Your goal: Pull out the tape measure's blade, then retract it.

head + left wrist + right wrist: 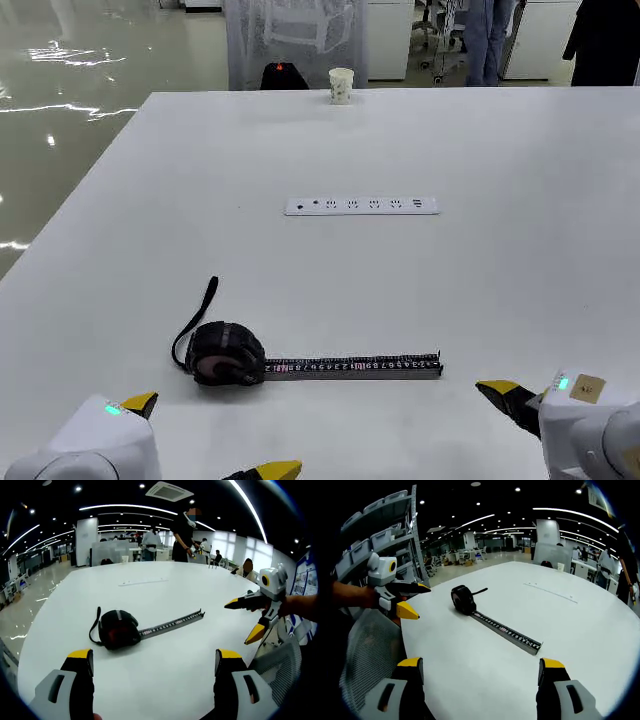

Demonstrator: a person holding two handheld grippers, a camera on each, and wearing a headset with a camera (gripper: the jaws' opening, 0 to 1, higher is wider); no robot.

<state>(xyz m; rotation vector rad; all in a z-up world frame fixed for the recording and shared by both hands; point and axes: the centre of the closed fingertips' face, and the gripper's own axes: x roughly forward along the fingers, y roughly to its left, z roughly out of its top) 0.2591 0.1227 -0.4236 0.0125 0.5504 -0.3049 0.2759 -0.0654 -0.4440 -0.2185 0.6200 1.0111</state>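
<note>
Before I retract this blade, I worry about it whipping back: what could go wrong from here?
1. The blade lies extended with neither the left gripper nor the right gripper on it; released unguided, it could whip in and its hook slam the case.
2. The case sits loose on the table; pressing it with one gripper may slide or tip it.
3. The strap may snag the fingers.

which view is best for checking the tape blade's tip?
Right gripper view: the blade tip lies nearest that camera, large and unobstructed on the table. Head view shows it from above, smaller, at the end away from the case. Left gripper view shows it small, beyond the case.
</note>
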